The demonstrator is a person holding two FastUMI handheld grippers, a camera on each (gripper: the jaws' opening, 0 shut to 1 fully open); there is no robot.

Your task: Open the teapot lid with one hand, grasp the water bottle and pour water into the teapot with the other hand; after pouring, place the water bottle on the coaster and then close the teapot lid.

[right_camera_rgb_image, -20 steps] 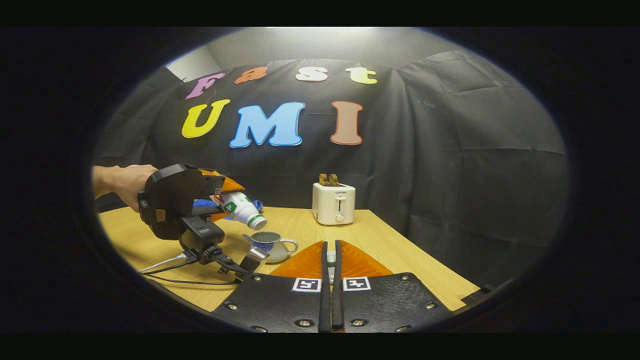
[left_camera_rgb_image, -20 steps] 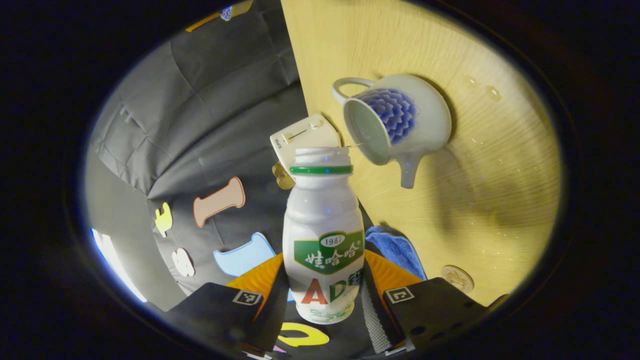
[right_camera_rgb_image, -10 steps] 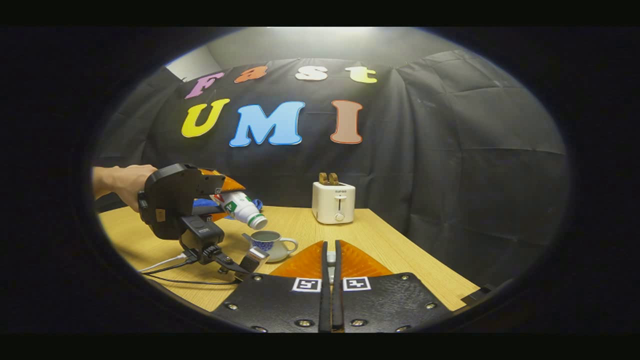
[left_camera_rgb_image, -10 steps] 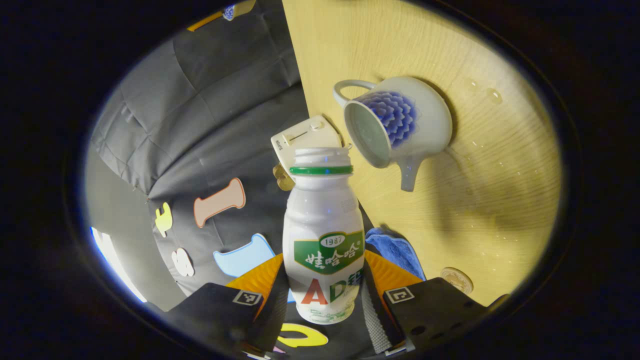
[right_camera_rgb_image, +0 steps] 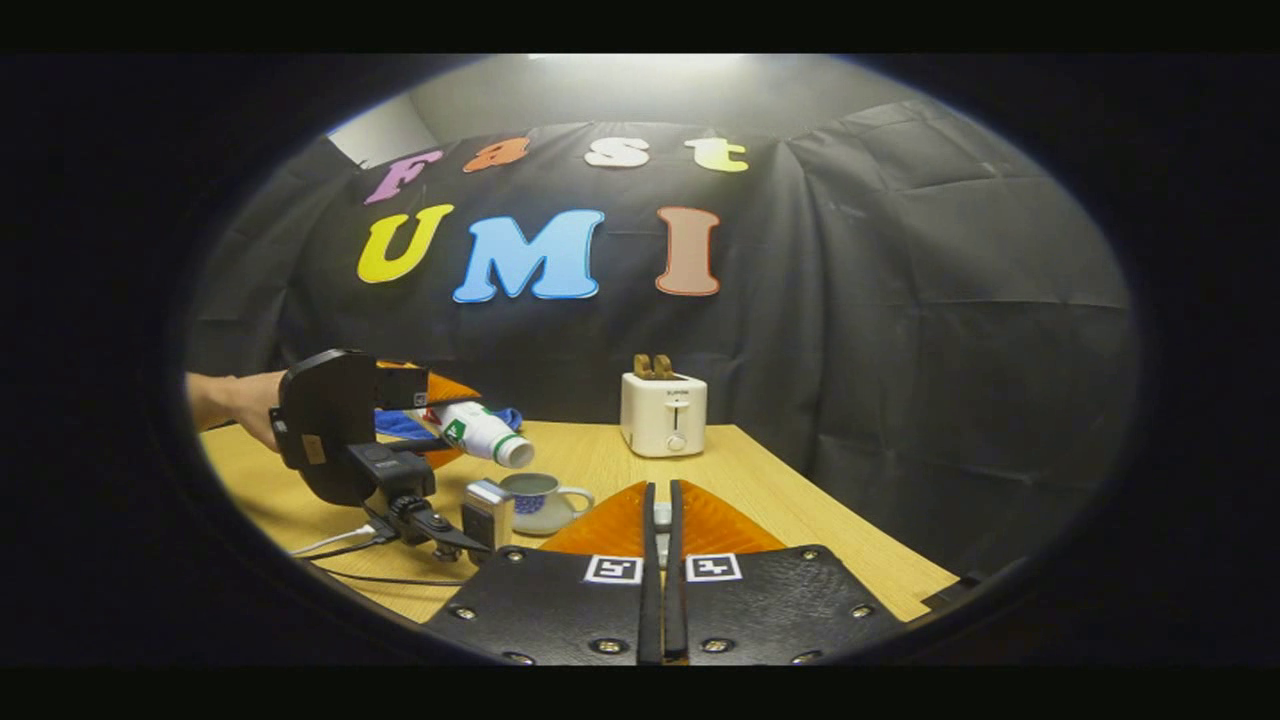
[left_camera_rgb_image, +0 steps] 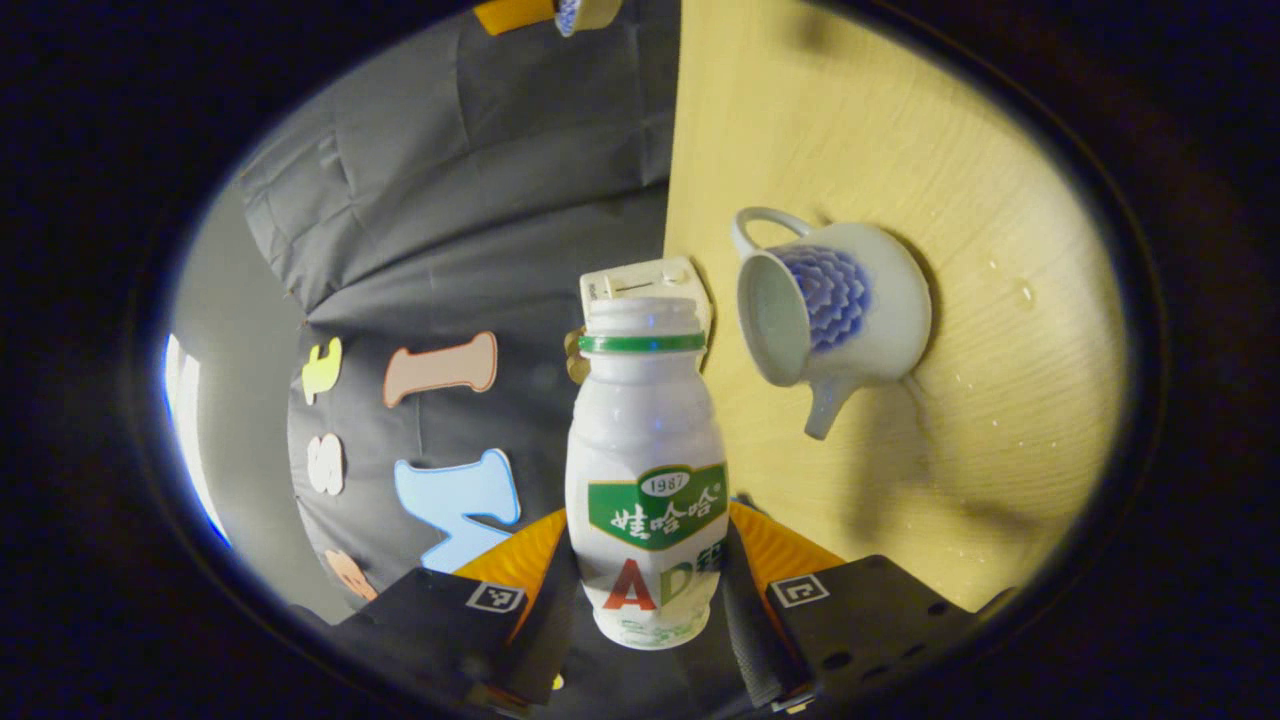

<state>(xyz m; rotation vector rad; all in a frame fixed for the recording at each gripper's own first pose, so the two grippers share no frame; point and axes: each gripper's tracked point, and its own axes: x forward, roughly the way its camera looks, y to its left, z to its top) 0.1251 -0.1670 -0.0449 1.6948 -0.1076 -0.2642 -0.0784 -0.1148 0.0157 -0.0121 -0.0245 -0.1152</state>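
Teapot sits open on the tabletop, lid off, its mouth upward and its handle toward the toaster in the right gripper view. The water bottle hangs over it, tipped nearly level with its uncapped neck just above and beside the teapot's rim. The left hand-held gripper has its fingers closed on the bottle's lower body from both sides. The right hand-held gripper has its fingers almost together; a small pale thing sits between them, possibly the lid, though it cannot be told for sure.

The pouring looks about over, judging by how level the bottle is, so the next step is likely to right the bottle and carry it to the coaster. To do it well, the neck should be lifted clear of the rim before swinging away, and the bottle turned upright slowly so that no drips fall.

Small drops already lie on the tabletop near the teapot. A blue cloth lies behind the left hand-held gripper, and cables trail from it across the tabletop, which could snag. The toaster stands well apart at the back.
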